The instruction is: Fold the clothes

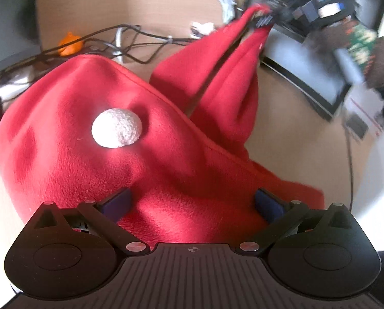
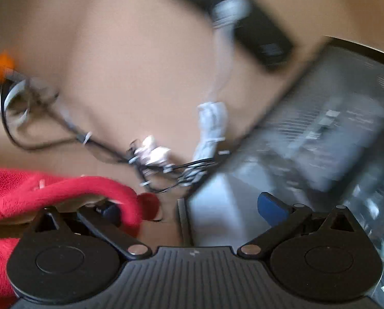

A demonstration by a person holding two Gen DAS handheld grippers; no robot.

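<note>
A red fleece garment (image 1: 76,97) with a white pom-pom (image 1: 116,128) lies bunched on the wooden table (image 1: 289,118). My left gripper (image 1: 192,203) is open just above its near part, and the blue pads (image 1: 117,203) straddle a wide stretch of the fabric. One part of the garment rises in a long peak to the far right, where it hangs on my right gripper (image 1: 265,20). In the right wrist view, that gripper (image 2: 192,209) stands open. A fold of the red garment (image 2: 101,188) drapes over its left finger; the right pad (image 2: 271,208) is bare.
Dark cables (image 1: 130,38) and an orange object (image 1: 69,43) lie at the back of the table. White cable bundles (image 2: 212,126) and a dark-framed case (image 2: 333,128) sit ahead of the right gripper. A brown fuzzy sleeve (image 1: 382,61) shows at the right.
</note>
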